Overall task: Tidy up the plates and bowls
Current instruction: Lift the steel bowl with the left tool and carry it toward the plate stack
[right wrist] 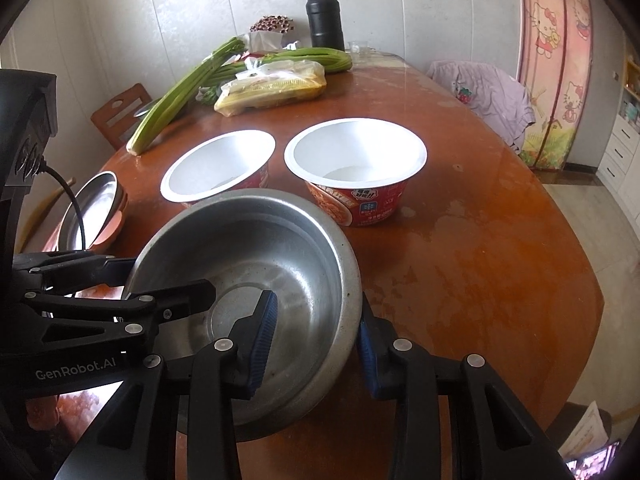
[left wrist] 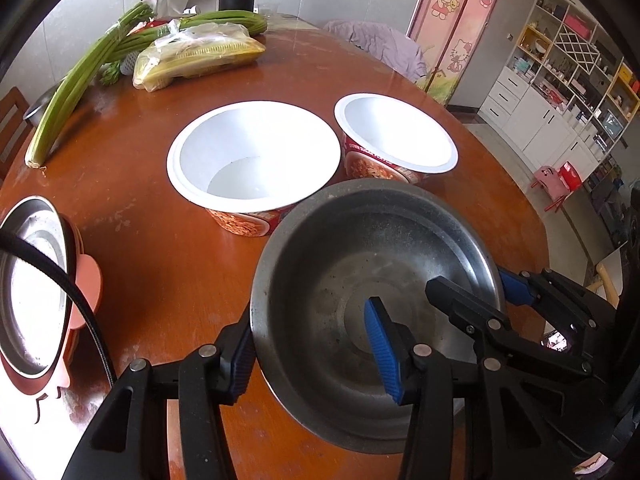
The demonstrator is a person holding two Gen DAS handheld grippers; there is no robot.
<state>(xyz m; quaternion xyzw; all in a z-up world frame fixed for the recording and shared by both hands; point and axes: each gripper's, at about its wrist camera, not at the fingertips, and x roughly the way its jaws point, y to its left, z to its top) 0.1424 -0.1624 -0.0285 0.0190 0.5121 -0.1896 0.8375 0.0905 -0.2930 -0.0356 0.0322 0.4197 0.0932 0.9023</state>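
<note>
A dull steel bowl sits tilted at the near edge of the brown table. My right gripper is shut on the bowl's right rim, one blue pad inside and one outside; the left wrist view shows it too. My left gripper straddles the opposite rim. Its outer pad lies against the wall while its inner pad stands clear inside the bowl. Behind stand two empty red paper noodle bowls. A steel plate rests on a pink dish at the left.
Long celery stalks, a plastic bag of food and a black flask lie at the table's far end. A wooden chair stands at the left, and a purple cloth hangs over a chair at the right.
</note>
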